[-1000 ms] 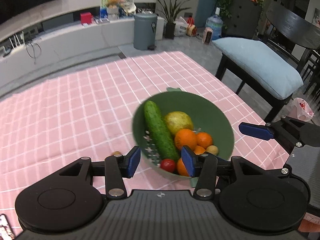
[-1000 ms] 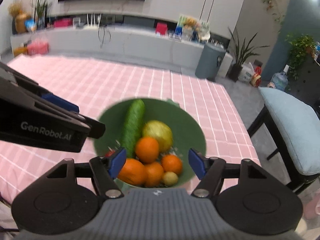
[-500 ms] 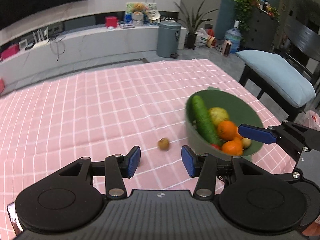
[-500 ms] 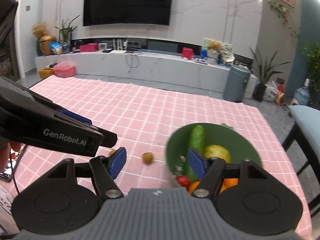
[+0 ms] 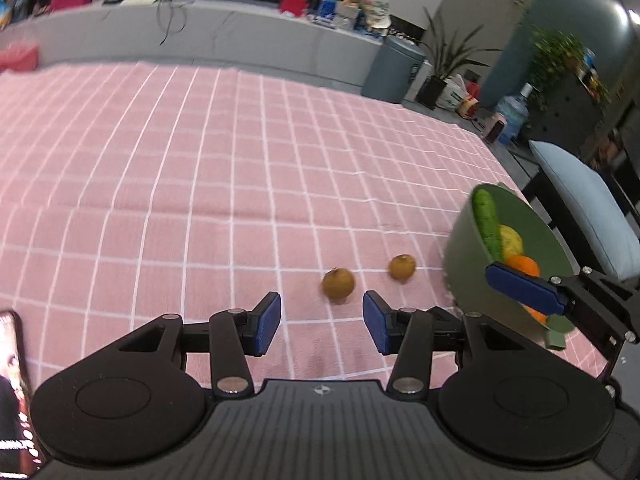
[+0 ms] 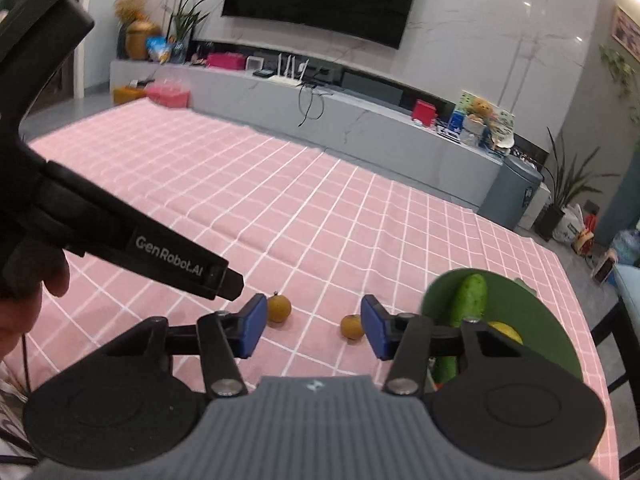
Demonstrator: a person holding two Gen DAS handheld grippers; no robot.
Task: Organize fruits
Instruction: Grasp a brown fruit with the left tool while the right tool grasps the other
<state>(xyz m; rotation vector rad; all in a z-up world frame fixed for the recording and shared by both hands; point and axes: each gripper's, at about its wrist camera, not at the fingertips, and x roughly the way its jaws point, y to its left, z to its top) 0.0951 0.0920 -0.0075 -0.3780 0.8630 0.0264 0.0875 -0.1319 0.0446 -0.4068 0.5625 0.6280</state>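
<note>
Two small round brown fruits (image 5: pixel 338 282) (image 5: pixel 402 267) loose on pink checked table (image 5: pixel 200 184), beside green plastic bowl (image 5: pixel 464 240). Left tool (image 5: pixel 321 323) wide open, empty, nearer fruit just ahead. Right tool (image 6: pixel 313 325) likewise open, empty. Advice: lower, centre pads on fruit, close gently; round, may roll.

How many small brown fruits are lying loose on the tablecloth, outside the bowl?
2. One small brown fruit lies just ahead of the left tool. The other brown fruit lies nearer the green bowl. More could be hidden inside the bowl.
</note>
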